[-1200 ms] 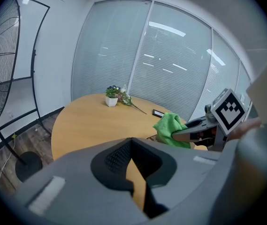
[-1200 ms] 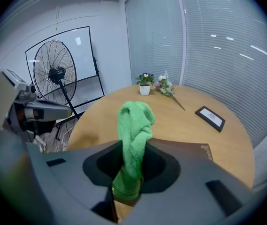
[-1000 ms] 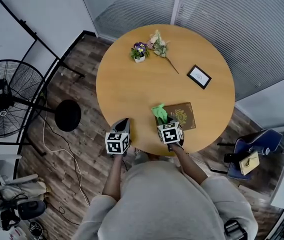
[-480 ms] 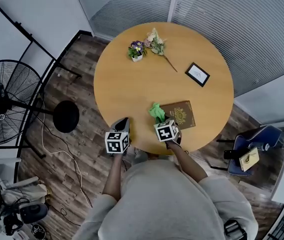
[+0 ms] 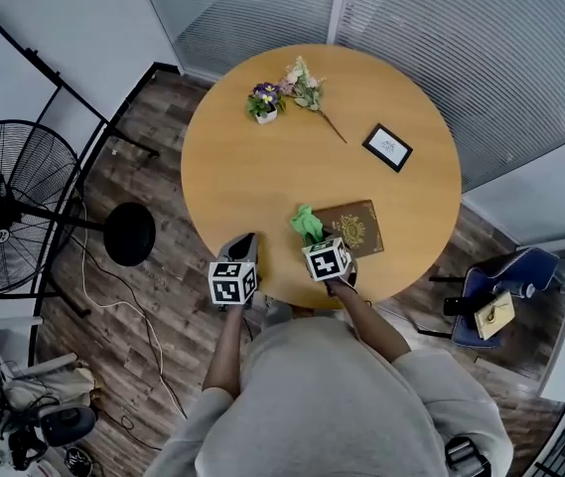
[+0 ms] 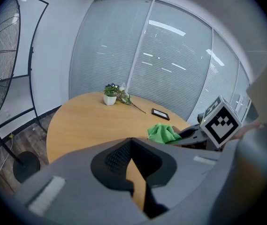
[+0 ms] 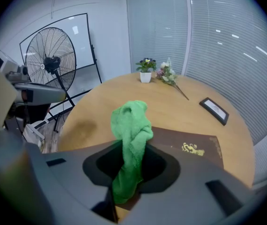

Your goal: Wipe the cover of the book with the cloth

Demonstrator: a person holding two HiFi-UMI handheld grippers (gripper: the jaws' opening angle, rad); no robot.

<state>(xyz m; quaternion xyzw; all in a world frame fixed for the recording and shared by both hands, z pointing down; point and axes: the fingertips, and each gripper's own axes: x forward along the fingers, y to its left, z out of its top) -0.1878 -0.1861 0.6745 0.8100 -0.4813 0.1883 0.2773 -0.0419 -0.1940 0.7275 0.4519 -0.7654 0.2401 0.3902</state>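
Book [image 5: 359, 229] corner behind right gripper [image 5: 318, 240]

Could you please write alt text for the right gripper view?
The right gripper is shut on a bunched green cloth, held at the edge of a brown book on a round wooden table. Behind stand a potted plant, a picture frame and a fan.

Round table [image 5: 252, 177]: flowerpot [image 5: 264, 102] and loose sprig [image 5: 308, 91] side by side at far-left edge, frame [image 5: 387, 147] near far-right edge. Floor: fan [image 5: 9, 207] left, chair [image 5: 508, 284] right.
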